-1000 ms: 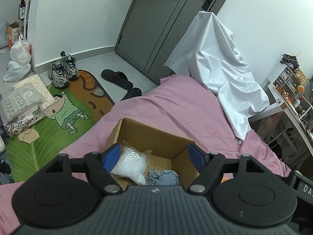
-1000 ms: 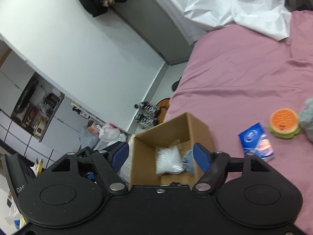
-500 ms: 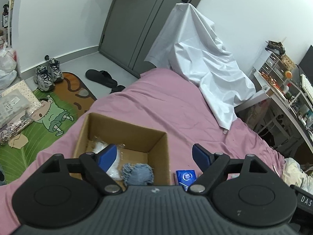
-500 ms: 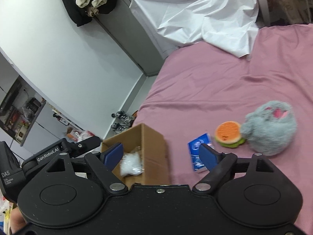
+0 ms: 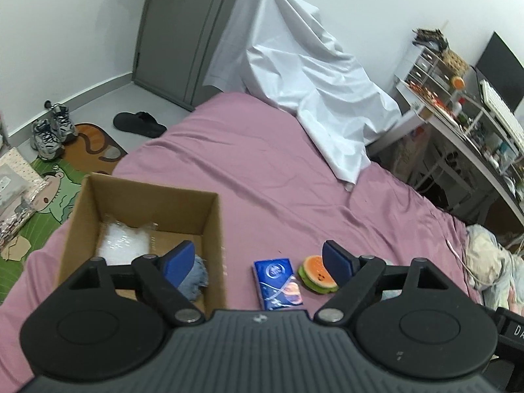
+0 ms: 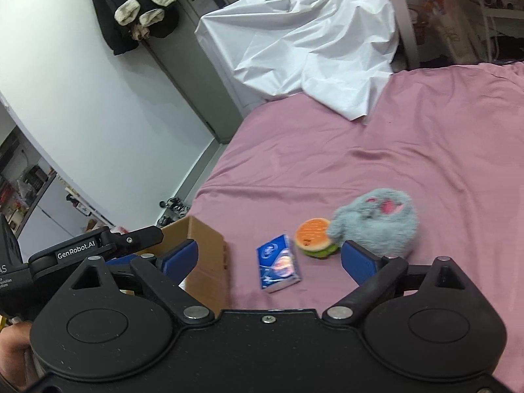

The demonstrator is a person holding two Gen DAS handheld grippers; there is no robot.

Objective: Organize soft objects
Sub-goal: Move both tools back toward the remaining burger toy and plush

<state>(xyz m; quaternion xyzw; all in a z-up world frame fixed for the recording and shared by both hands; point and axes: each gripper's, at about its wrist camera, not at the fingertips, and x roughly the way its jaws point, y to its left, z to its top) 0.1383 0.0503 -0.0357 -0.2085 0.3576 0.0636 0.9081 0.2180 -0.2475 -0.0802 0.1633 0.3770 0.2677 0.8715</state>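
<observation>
right gripper jaws opening, holding nothing | left gripper jaws standing wide, empty | tissue pack, burger toy, grey plush lying on bed beside box | risk: soft plush slipping from a shallow pinch

The pink cloth bed sheet looks smooth with a soft shine. The brown cardboard box is dull and papery. Inside it lie a crinkly clear plastic bag and a fuzzy blue-grey cloth. The blue tissue pack has a glossy wrapper. The orange and green burger toy looks soft and dull. The grey plush toy is fluffy. The far white sheet is thin, creased cloth.
</observation>
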